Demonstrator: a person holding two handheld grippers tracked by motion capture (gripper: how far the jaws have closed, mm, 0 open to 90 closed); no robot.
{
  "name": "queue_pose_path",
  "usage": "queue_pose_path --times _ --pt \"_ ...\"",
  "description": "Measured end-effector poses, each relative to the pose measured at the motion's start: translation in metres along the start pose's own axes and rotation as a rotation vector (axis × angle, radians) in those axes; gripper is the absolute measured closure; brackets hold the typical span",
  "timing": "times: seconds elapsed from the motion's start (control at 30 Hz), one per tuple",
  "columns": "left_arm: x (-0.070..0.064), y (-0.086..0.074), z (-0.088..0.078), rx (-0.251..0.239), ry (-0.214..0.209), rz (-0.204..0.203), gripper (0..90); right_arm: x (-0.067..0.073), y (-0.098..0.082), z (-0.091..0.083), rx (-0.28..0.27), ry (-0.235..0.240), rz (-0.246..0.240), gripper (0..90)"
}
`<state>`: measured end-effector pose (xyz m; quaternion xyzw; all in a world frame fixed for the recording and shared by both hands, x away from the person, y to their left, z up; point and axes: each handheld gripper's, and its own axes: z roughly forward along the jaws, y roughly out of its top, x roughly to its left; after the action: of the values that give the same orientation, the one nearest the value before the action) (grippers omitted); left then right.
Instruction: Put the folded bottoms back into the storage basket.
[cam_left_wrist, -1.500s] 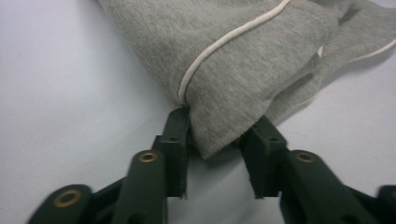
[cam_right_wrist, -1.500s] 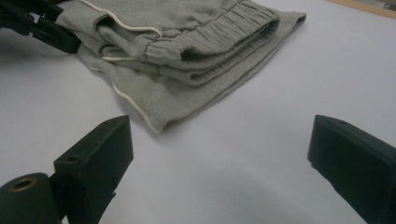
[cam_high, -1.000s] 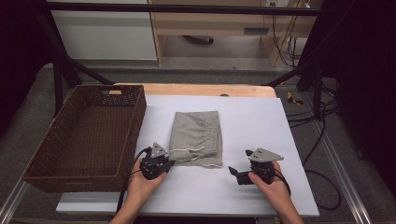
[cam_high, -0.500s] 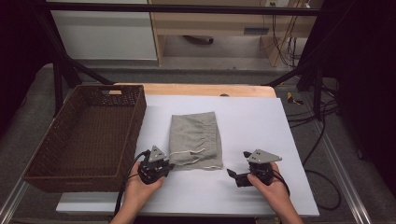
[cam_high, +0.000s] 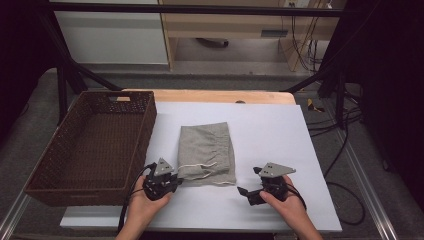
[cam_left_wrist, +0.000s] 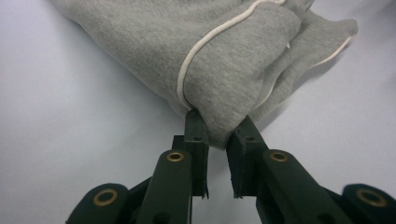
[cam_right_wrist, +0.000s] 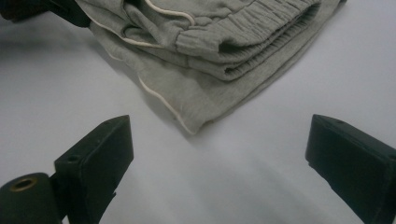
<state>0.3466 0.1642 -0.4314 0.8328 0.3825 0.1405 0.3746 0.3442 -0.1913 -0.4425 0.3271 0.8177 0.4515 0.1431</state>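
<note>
1. the folded grey shorts (cam_high: 207, 153) lie on the white table (cam_high: 280, 130), just beside the brown wicker basket (cam_high: 95, 145).
2. the left gripper (cam_left_wrist: 215, 128) pinches the shorts' near corner, by the white drawstring (cam_left_wrist: 196, 60).
3. the right gripper (cam_right_wrist: 219, 154) sits near the shorts on the side away from the basket, its jaws spread wide with only bare table between them.

Grey floor (cam_high: 240, 67), white cabinet (cam_high: 112, 35), dark surroundings, loose cables (cam_high: 345, 120).
</note>
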Motion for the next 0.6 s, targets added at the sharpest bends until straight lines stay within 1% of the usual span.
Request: queue_pose_path --times 0.13,0.23,0.4,0.53,0.6 --pt "-0.002 -0.002 -0.001 0.003 0.005 0.006 79.2 0.004 0.001 0.003 0.004 0.017 0.005 8.5" --pt "-0.002 -0.002 -0.002 0.004 0.005 0.008 79.2 0.008 0.001 0.006 0.012 0.028 0.001 9.2" --pt "-0.002 -0.006 -0.004 0.007 0.002 -0.001 79.0 0.013 0.002 0.01 0.024 0.045 -0.012 9.4" --pt "-0.001 -0.008 -0.006 0.005 0.007 -0.009 78.5 0.014 0.002 0.013 0.03 0.054 -0.017 9.7" --pt "0.0 -0.01 -0.006 0.007 0.01 -0.018 75.6 0.015 0.002 0.014 0.032 0.059 -0.017 9.9"
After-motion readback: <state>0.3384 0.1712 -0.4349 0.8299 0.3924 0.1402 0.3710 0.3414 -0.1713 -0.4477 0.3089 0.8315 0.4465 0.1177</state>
